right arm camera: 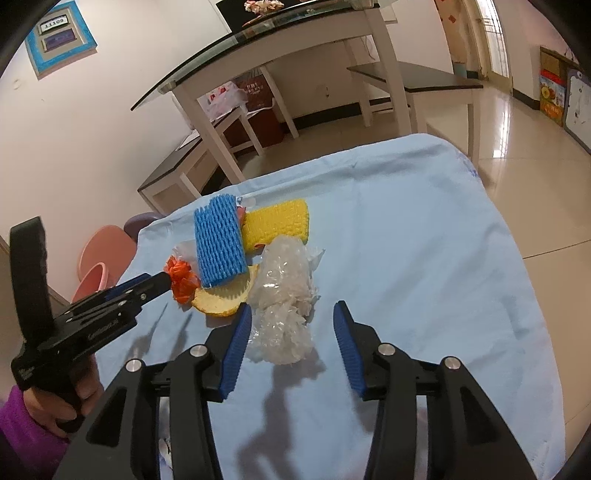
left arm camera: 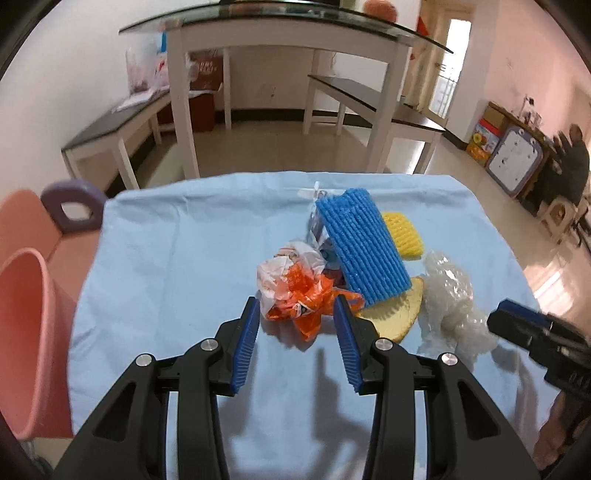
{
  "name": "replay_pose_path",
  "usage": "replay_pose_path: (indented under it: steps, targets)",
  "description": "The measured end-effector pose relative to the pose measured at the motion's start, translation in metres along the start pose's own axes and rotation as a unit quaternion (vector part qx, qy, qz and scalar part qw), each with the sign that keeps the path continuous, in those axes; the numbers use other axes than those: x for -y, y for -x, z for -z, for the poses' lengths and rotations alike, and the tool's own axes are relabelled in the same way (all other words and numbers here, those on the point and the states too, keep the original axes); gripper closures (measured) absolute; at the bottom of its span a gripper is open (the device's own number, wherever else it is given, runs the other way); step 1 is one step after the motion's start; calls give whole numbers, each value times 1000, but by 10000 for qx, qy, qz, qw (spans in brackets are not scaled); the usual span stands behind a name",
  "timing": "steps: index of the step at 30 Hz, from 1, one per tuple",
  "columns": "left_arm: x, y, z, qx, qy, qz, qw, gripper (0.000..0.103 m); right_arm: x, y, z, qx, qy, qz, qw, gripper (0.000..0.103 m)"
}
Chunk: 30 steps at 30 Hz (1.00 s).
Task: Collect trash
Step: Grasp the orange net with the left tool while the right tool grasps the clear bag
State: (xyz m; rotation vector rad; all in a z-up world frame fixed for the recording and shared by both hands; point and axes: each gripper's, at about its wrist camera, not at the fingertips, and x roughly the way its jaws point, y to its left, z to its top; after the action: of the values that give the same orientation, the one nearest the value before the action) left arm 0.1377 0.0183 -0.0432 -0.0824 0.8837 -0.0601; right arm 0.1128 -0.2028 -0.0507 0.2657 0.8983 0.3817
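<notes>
A heap of trash lies on a table under a light blue cloth (left arm camera: 166, 258): an orange and white plastic bag (left arm camera: 295, 291), a blue foam net (left arm camera: 362, 251), a yellow foam net (left arm camera: 402, 232), a tan foam piece (left arm camera: 395, 314) and a crumpled clear plastic bag (left arm camera: 450, 306). My left gripper (left arm camera: 297, 314) is open, its tips either side of the orange bag's near end. My right gripper (right arm camera: 291, 319) is open around the near end of the clear plastic bag (right arm camera: 284, 291). The orange bag (right arm camera: 181, 280) and blue net (right arm camera: 218, 243) also show there.
A pink bucket (left arm camera: 26, 332) stands at the table's left, beside a pink and purple seat (left arm camera: 70, 210). A glass-topped white table (left arm camera: 280, 29) and dark benches stand behind. A person sits at the far right (left arm camera: 576, 166).
</notes>
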Motion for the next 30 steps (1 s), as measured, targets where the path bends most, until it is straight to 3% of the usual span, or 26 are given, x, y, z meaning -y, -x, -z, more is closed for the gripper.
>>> replay_pose_path:
  steps: [8, 17, 20, 21, 30]
  targets:
    - [-2, -16, -11, -123, 9, -58, 9999, 61, -2, -11, -4, -70, 1, -47, 10000, 53]
    - [-2, -14, -5, 122, -81, 25, 9999, 66, -8, -18, -2, -95, 75, -74, 9999, 54]
    - [-4, -11, -5, 158, -14, 62, 9999, 69, -9, -21, -1, -153, 83, -15, 9998, 67]
    - [-5, -9, -5, 174, -6, 63, 9998, 69, -8, -23, 0, -187, 54, 5, 9998, 76]
    - [4, 30, 6, 537, -250, 35, 9982, 70, -5, -12, 6, -118, -102, -148, 9998, 83]
